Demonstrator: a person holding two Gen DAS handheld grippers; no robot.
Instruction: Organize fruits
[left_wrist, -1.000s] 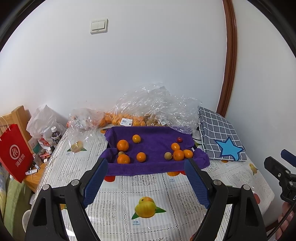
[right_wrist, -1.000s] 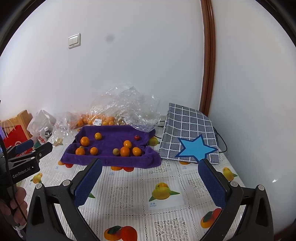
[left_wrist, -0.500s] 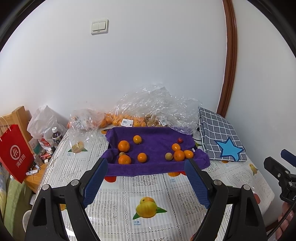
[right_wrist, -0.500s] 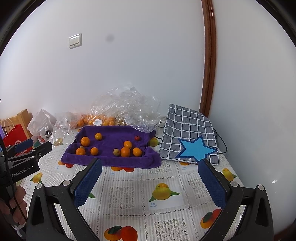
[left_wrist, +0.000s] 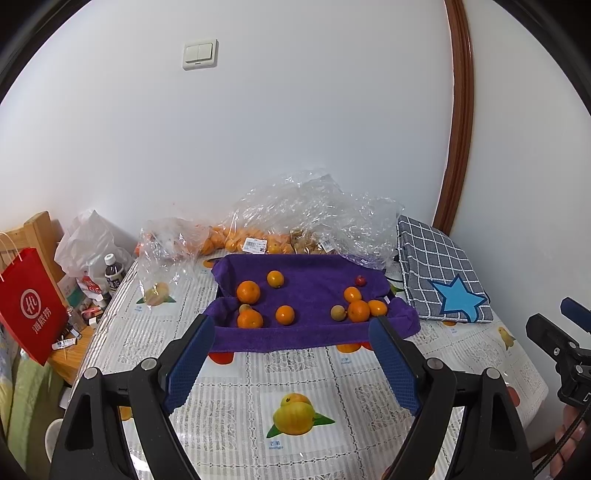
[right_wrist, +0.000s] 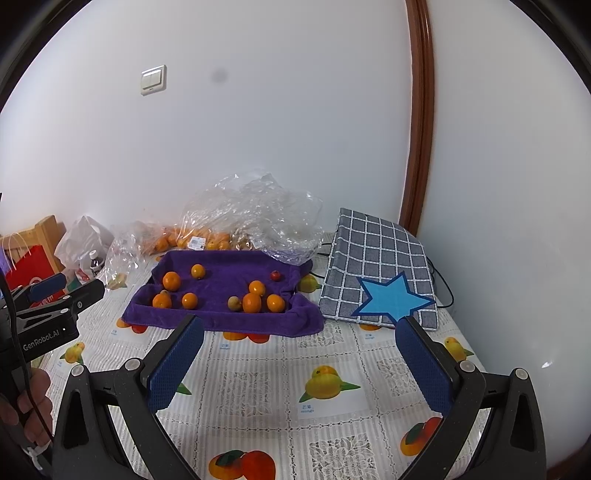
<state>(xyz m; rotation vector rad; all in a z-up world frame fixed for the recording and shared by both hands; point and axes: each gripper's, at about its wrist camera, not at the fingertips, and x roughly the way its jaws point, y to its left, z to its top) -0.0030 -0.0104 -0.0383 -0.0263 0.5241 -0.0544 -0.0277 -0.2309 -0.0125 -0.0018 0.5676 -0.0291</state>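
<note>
Both claws hang level above the near part of the bench, pointing at the far wall. The left claw has its blue pads spread wide with nothing between them; the right claw is spread wider still, also bare. The fruit lies ahead at twelve o'clock on a purple towel: seven oranges, two dull brownish fruits and one small red fruit, in a left cluster and a right cluster. Behind the towel sit clear bags holding more oranges. At two o'clock a checked cloth bears one blue star.
</note>
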